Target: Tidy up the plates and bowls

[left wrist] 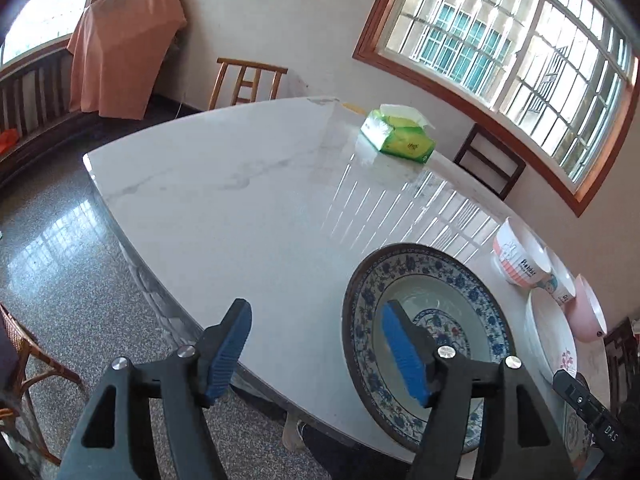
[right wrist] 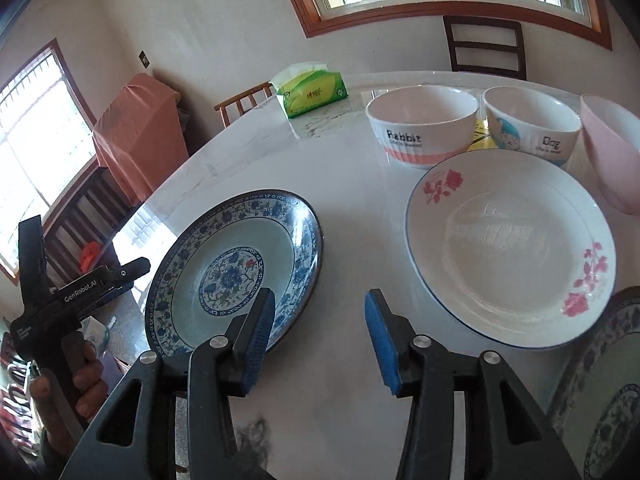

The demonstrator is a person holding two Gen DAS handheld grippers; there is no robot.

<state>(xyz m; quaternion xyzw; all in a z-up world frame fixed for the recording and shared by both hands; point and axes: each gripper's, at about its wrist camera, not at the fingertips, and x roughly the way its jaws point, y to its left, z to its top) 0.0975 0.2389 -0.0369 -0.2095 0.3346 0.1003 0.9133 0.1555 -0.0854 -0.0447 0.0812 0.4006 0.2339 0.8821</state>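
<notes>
Resting empty on marble table [right wrist: 340,184]: blue-patterned plate [right wrist: 236,268] (rose plate [right wrist: 508,248] likewise)

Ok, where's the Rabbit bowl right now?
In the right wrist view the Rabbit bowl stands upright at the table's far side, left of the Dog bowl, just behind the white rose plate.

glossy marble-look table [right wrist: 328,168], glazed ceramic plates [right wrist: 236,268] & bowls [right wrist: 422,128], wood chair [left wrist: 246,84], ribbed tool pads [right wrist: 262,340].
</notes>
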